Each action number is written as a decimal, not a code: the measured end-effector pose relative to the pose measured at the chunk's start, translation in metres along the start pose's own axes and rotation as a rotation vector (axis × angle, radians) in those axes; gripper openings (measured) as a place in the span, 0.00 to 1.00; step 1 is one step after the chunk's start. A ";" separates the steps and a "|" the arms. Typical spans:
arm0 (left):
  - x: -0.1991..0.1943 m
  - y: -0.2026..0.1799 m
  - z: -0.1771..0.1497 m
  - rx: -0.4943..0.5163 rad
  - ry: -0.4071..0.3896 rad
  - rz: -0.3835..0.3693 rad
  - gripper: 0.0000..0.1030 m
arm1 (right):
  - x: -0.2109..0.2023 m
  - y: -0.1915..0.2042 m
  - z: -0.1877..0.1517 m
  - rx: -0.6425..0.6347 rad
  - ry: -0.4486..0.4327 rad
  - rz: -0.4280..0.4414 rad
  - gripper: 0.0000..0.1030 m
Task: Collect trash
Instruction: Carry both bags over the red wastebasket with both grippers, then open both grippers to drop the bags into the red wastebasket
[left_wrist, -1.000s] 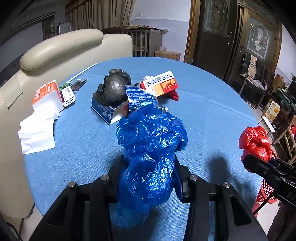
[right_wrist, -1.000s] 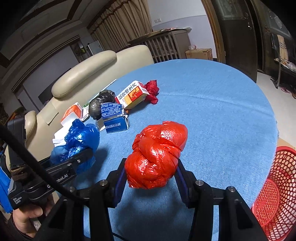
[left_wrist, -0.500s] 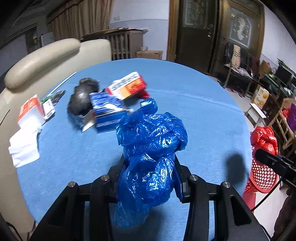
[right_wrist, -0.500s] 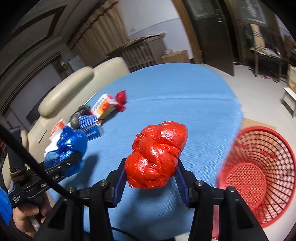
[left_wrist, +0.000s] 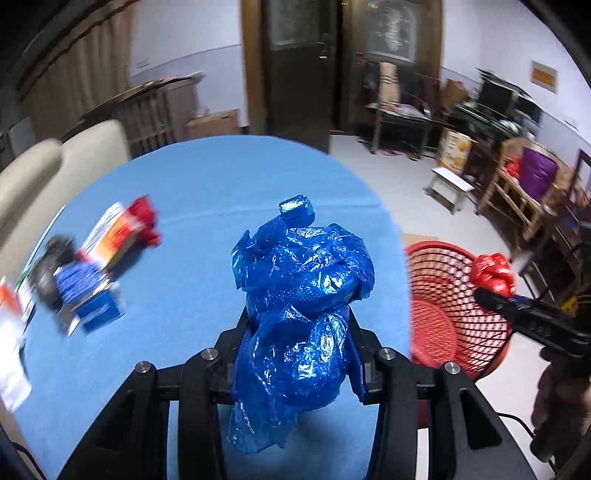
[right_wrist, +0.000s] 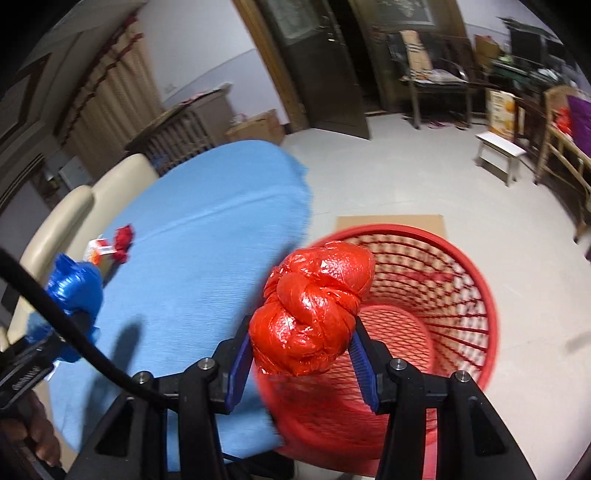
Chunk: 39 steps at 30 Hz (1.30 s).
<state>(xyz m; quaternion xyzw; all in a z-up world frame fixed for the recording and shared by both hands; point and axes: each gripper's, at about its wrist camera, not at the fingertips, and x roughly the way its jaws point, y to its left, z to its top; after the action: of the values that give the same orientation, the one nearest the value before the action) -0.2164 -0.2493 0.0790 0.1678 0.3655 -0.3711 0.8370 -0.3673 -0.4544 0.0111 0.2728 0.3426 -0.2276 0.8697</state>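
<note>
Trash on the round blue table (left_wrist: 207, 192) is being carried off two pieces at a time, and the step in hand looks like the delivery to the bin. At the far left of the table lie the pieces not yet collected: a black bag wad (left_wrist: 50, 271), a blue carton (left_wrist: 92, 295), an orange-and-white box (left_wrist: 110, 236) and a small red scrap (left_wrist: 146, 221), all blurred. The left gripper (left_wrist: 301, 350) is clamped on a crumpled blue plastic bag (left_wrist: 301, 291), held above the table's near right part. To the right, on the floor just beside the table edge, stands the red mesh basket (right_wrist: 480, 295). The right gripper (right_wrist: 304, 354) pinches a knotted red plastic bag (right_wrist: 314, 310) over the basket's near rim.

Next, I judge, the right jaws need to part once the red bag is fully over the opening, then the blue bag must travel right past the table edge and be let go likewise.

A second ago both bags hung over the tabletop and the basket barely showed; both views have since swung right, putting it in full sight.
</note>
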 end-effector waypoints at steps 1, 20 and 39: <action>0.003 -0.008 0.004 0.016 0.000 -0.016 0.44 | 0.001 -0.008 0.000 0.010 0.004 -0.011 0.50; 0.067 -0.129 0.042 0.237 0.112 -0.187 0.50 | 0.015 -0.071 0.003 0.153 0.024 -0.076 0.71; 0.032 -0.044 0.037 0.072 0.050 -0.077 0.77 | 0.023 -0.127 0.066 0.226 -0.211 -0.285 0.76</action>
<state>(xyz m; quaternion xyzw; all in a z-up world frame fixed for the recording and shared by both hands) -0.2171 -0.3150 0.0800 0.1928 0.3789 -0.4117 0.8061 -0.3950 -0.5960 -0.0048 0.2920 0.2573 -0.4128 0.8235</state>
